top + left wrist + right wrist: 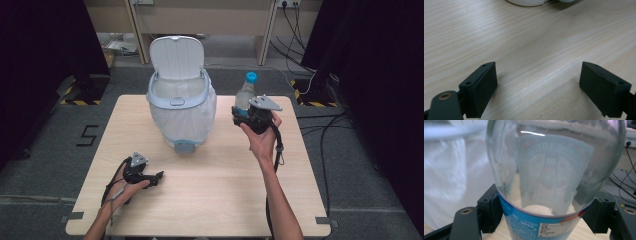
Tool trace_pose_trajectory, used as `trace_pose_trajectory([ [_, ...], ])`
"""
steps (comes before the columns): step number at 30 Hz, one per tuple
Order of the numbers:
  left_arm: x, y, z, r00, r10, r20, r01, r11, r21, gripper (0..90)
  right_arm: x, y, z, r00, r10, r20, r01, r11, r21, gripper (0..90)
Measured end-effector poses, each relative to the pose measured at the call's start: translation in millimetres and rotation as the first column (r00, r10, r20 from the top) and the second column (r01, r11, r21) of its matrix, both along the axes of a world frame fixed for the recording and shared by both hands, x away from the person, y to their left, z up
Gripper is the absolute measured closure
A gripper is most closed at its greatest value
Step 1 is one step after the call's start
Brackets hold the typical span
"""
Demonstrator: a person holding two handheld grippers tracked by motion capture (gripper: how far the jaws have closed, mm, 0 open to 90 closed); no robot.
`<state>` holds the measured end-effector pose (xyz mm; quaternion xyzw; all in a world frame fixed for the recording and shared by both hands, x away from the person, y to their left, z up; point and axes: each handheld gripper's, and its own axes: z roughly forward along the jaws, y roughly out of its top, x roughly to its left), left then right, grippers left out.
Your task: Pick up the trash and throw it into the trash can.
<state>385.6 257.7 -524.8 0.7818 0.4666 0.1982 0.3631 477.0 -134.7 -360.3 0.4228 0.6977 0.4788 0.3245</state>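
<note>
A clear plastic bottle (244, 95) with a blue cap and a blue label is held upright above the table, right of the bin. My right gripper (245, 116) is shut on its lower body; in the right gripper view the two pads (490, 210) press the bottle (549, 177) at the label's top edge. A white bin (181, 102) with a raised lid and a white liner bag stands at the table's back middle. My left gripper (159, 176) rests low at the table's front left, jaws open, with nothing between the pads (482, 87) but bare wood.
The light wooden table (210, 175) has free surface at the front and right. Black curtains flank both sides, and cables (320, 125) lie on the floor at the right. The bin's base edge (526, 2) shows ahead of the left gripper.
</note>
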Motion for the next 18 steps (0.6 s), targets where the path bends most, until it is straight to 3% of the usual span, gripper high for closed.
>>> trace_pose_trajectory([
  [8, 0.1, 0.1, 0.0, 1.0, -0.001, 0.002, 0.001, 1.0, 0.001, 13.8, 4.7, 15.6, 42.7, 0.9989, 0.043, 0.021, -0.043, 0.9984, 0.035, 27.8],
  [18, 0.0, 0.3, 0.3, 1.0, -0.003, -0.002, 0.003, 1.0, 0.002, 13.8, 8.5, 40.9, 89.6, 0.9952, 0.088, 0.044, -0.089, 0.9953, 0.037, 27.8],
])
